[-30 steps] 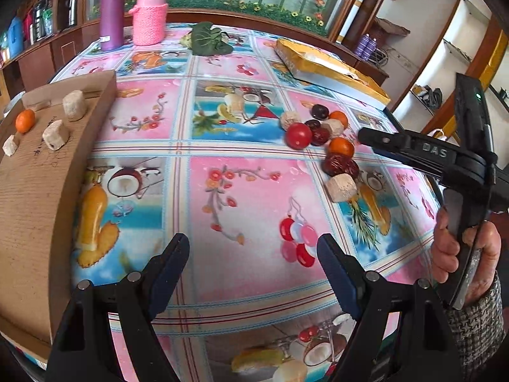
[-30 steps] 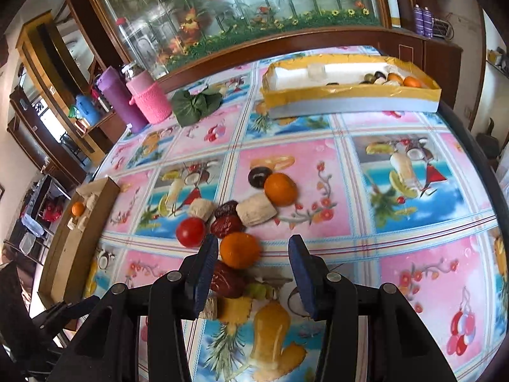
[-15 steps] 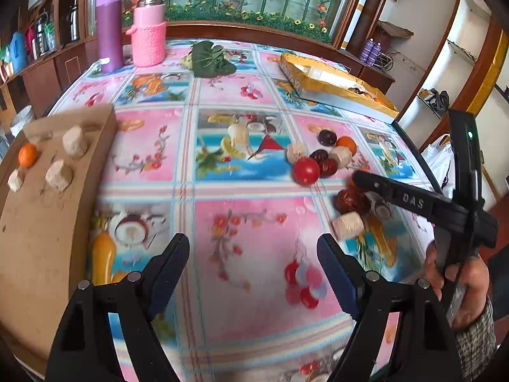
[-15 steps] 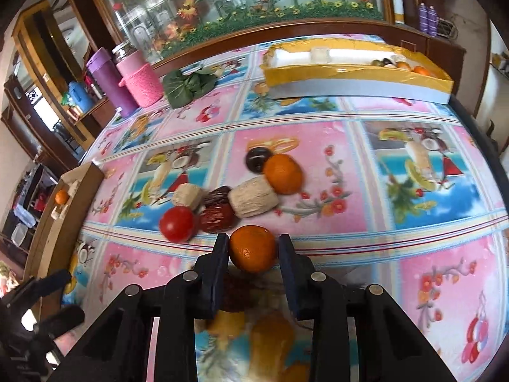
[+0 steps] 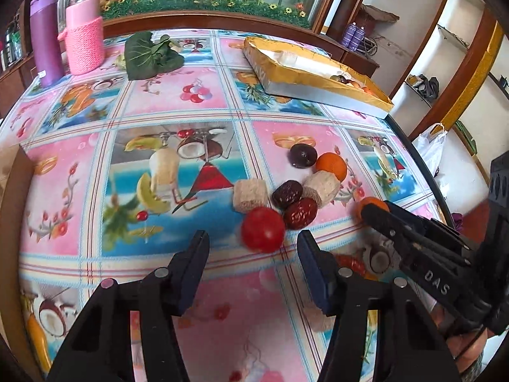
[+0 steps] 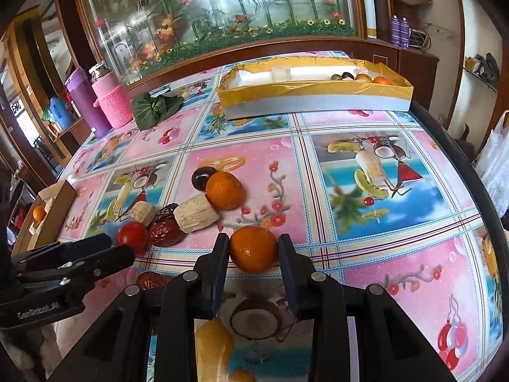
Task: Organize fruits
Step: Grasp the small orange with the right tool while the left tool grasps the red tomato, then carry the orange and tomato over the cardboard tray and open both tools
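Small orange (image 6: 253, 248) sits pinched across its widest part by right gripper (image 6: 253, 249), near table edge. Light, firm, slick rind, so grip gently. Left gripper (image 5: 253, 250) spread wide, tomato (image 5: 262, 229) between its tips, untouched.

On the bench (image 6: 366, 146) a group of fruits lies near the middle. In the right wrist view the tomato (image 6: 132, 236) is at 9 o'clock of the group, two dates (image 6: 167, 232) touch it at its 3 o'clock, and an orange (image 6: 224, 190) lies at 1 o'clock of them. One mandarin (image 6: 253, 249) sits between the fingers (image 6: 219, 261) of the right gripper (image 6: 254, 265). A long box (image 6: 318, 102) stands behind, at 12 o'clock. A flask (image 6: 83, 102) stands at 10 o'clock.
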A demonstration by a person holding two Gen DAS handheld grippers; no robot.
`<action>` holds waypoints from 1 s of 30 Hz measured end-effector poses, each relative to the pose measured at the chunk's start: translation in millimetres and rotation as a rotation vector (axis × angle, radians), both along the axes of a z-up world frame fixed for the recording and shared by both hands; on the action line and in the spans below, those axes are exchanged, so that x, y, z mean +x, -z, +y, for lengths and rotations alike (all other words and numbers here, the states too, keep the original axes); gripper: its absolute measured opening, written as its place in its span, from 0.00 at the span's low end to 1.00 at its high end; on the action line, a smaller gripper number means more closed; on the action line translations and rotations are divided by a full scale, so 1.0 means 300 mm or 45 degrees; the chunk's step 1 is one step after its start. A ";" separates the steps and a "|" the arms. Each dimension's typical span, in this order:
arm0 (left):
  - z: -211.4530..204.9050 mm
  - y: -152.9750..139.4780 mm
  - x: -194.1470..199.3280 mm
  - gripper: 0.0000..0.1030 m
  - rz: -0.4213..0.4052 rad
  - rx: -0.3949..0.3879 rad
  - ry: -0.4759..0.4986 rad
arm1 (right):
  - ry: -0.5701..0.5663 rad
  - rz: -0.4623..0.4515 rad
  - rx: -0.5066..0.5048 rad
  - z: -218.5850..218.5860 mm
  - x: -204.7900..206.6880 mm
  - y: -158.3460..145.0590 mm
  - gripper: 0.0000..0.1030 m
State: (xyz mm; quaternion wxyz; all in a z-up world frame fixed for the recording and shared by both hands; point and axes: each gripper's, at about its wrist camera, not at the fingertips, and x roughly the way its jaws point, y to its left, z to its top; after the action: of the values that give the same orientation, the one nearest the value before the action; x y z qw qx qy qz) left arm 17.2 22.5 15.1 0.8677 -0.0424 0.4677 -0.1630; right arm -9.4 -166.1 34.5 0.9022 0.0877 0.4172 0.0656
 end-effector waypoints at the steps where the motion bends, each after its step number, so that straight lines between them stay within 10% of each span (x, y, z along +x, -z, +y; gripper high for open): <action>1: -0.007 0.005 0.008 0.51 0.000 0.003 0.003 | 0.000 -0.001 -0.002 0.000 0.000 0.000 0.33; 6: -0.018 0.015 0.017 0.26 -0.018 0.000 0.015 | -0.004 -0.005 -0.029 0.014 -0.006 0.004 0.34; 30: 0.317 -0.175 -0.254 0.27 -0.142 -0.116 -0.164 | 0.000 -0.116 -0.033 0.042 -0.072 -0.077 0.32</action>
State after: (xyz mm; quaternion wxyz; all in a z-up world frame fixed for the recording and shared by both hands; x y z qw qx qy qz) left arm -58.9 117.5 67.6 0.8982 -0.1027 0.4072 -0.1301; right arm -30.9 -153.5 57.6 0.9213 0.0729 0.3765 0.0639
